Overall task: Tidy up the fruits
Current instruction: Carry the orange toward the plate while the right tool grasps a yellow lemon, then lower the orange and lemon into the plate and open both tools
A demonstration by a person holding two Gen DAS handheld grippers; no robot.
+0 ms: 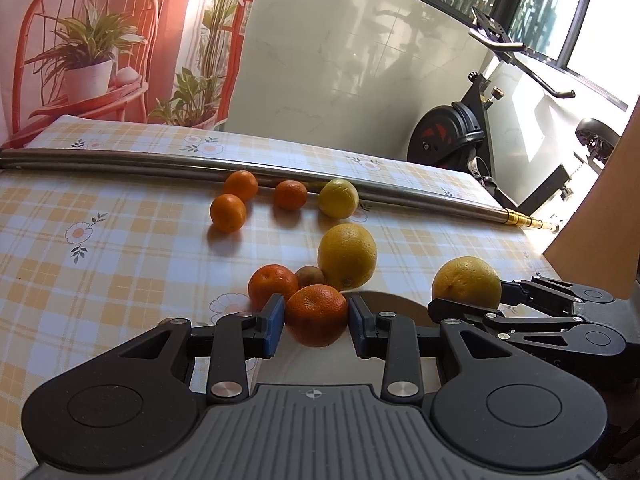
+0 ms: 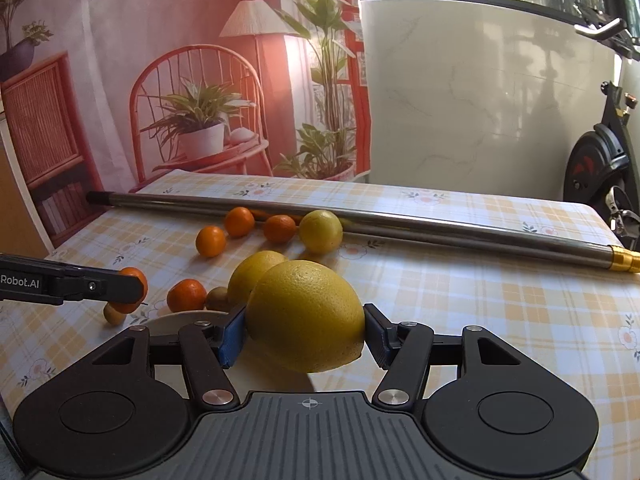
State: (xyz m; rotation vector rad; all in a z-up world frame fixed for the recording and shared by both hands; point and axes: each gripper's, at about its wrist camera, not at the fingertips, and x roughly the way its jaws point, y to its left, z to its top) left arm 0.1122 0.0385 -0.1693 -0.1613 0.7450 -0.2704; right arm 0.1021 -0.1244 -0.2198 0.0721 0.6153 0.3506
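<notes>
Our left tongs clamp a tangerine while our right tongs grip a yellow orange above the table.

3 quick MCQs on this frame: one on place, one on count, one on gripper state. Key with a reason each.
1. The metal pole lies:
A. behind the fruit
B. on the plate
C. on the floor

2. Small oranges loose near the pole:
A. one
B. three
C. six

3. The right gripper is:
A. open and empty
B. shut on a kiwi
C. shut on a big yellow citrus

Key:
1 A, it runs across the table beyond the fruit.
2 B, three sit beside a yellow fruit.
3 C, both pads press its sides.
</notes>
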